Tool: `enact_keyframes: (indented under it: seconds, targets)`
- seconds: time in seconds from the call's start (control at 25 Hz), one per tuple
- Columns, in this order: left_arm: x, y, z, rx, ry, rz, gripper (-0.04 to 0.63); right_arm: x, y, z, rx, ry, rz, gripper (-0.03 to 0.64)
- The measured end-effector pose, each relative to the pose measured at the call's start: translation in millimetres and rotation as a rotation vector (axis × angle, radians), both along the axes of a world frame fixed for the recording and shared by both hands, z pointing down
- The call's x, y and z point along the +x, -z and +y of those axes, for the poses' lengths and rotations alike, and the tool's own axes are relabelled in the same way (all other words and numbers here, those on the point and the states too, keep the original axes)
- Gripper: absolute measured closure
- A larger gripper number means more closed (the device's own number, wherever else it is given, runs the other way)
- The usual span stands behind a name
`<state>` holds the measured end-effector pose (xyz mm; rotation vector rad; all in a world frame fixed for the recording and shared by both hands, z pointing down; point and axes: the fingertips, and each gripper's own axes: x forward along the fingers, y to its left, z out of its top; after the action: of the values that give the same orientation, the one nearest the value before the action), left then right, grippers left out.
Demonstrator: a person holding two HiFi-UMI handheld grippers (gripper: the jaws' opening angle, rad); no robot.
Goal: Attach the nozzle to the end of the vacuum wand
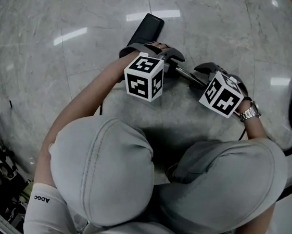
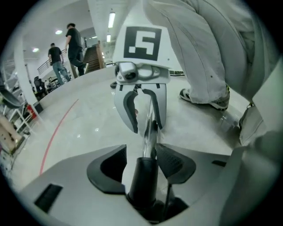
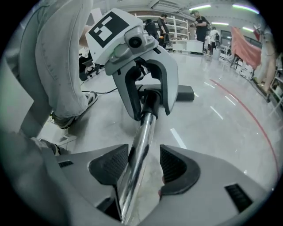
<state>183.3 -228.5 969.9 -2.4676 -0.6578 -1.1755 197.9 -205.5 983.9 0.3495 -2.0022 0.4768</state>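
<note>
Your left gripper (image 2: 142, 165) has its fingers wide around the black neck of the nozzle (image 1: 147, 29); your right gripper (image 3: 142, 167) has its fingers wide around the chrome wand (image 3: 140, 141); neck meets wand end to end; the nozzle's head lies on the floor (image 1: 79, 59).

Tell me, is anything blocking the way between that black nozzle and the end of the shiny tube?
Nothing visible does. The black nozzle already sits against the end of the shiny wand; in the left gripper view its neck runs straight into the metal with nothing between.
</note>
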Motion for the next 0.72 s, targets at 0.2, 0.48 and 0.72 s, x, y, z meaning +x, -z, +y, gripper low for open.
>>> enact_keyframes:
  seconds: [0.2, 0.48, 0.72]
  targets:
    - [-1, 16, -4, -0.146, 0.120, 0.072, 0.393, -10, 18, -18, -0.046, -0.177, -0.169, 0.419]
    - [10, 43, -28, -0.212, 0.311, 0.205, 0.393, -3, 42, -55, -0.012, -0.383, -0.301, 0.419]
    - [9, 73, -67, -0.238, 0.529, 0.324, 0.394, 6, 58, -75, 0.057, -0.464, -0.323, 0.420]
